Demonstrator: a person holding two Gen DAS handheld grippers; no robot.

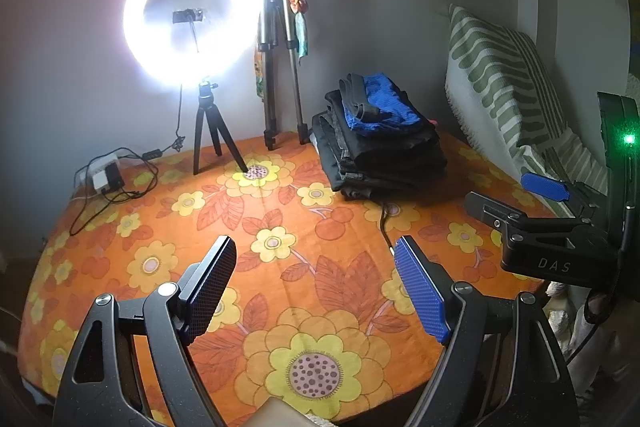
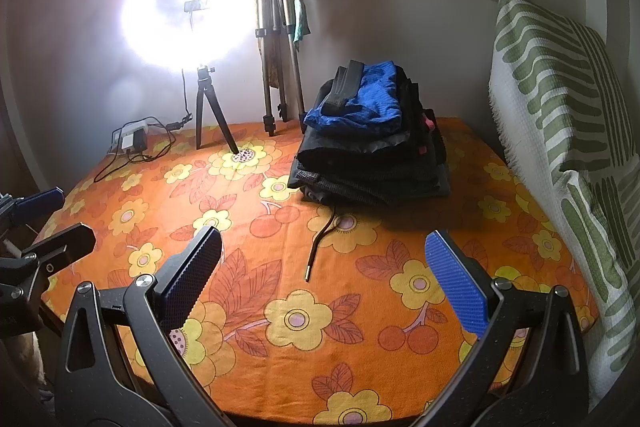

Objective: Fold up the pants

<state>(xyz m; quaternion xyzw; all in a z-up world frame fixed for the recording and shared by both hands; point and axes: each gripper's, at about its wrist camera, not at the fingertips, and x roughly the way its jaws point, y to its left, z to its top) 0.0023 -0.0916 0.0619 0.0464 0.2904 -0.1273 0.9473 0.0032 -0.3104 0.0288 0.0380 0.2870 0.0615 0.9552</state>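
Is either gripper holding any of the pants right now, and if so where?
Nothing is held. The left gripper and right gripper have open, empty jaws; the folded stack sits untouched.

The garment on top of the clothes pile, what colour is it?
Bright blue garment with a black band, on the dark clothes pile; clearest in the right wrist view.

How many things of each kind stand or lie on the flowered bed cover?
Tripods: 2, the black tripod and the silver tripod
Ring light: 1
Stack of folded clothes: 1
Power adapter: 1
Striped cushion: 1
Total: 6
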